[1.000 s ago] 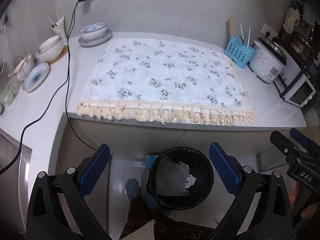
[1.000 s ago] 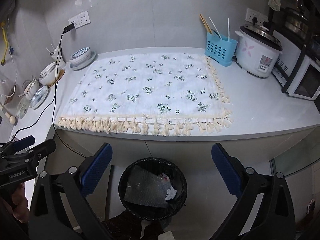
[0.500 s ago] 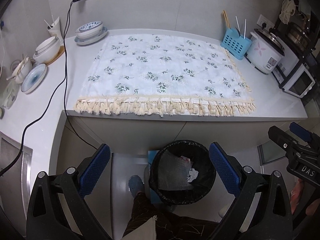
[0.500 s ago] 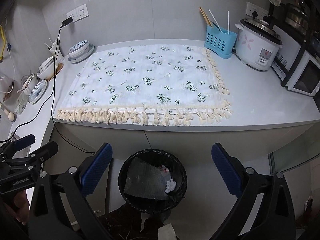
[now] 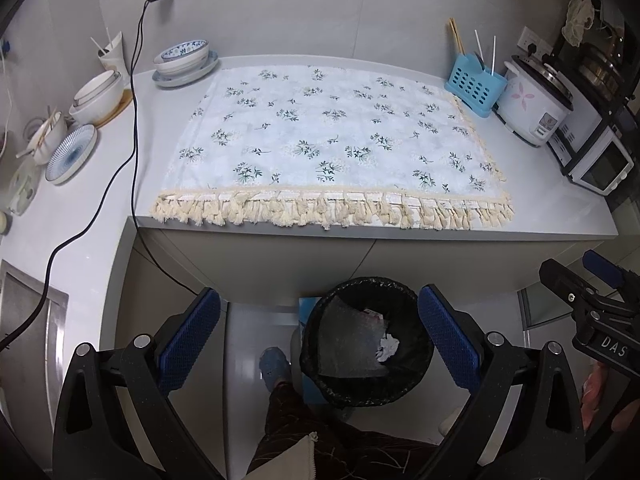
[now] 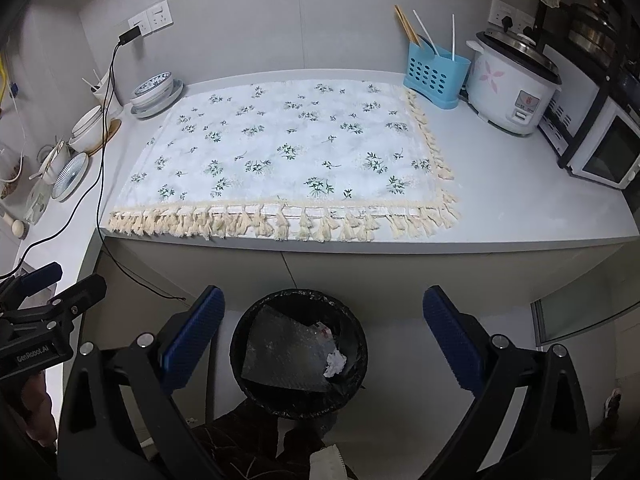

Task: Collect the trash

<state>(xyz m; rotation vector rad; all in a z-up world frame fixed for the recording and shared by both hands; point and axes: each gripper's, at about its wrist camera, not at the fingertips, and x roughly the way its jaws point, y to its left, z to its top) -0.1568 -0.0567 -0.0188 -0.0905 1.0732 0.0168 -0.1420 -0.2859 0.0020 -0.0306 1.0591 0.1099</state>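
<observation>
With both claws, left [image 5: 318,334] and right [image 6: 322,334], spread and empty over the bin [image 6: 299,350], the task looked finished. Trash [image 6: 335,363] lay at the bin's 4 o'clock; the cloth [image 6: 288,152] seemed bare, so the next move called only for a last scan.

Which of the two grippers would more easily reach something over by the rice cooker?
Probably the right gripper. Both stand open and empty above the trash bin, but the right one is on the rice cooker side, while the left gripper is nearer the bowls.
</observation>
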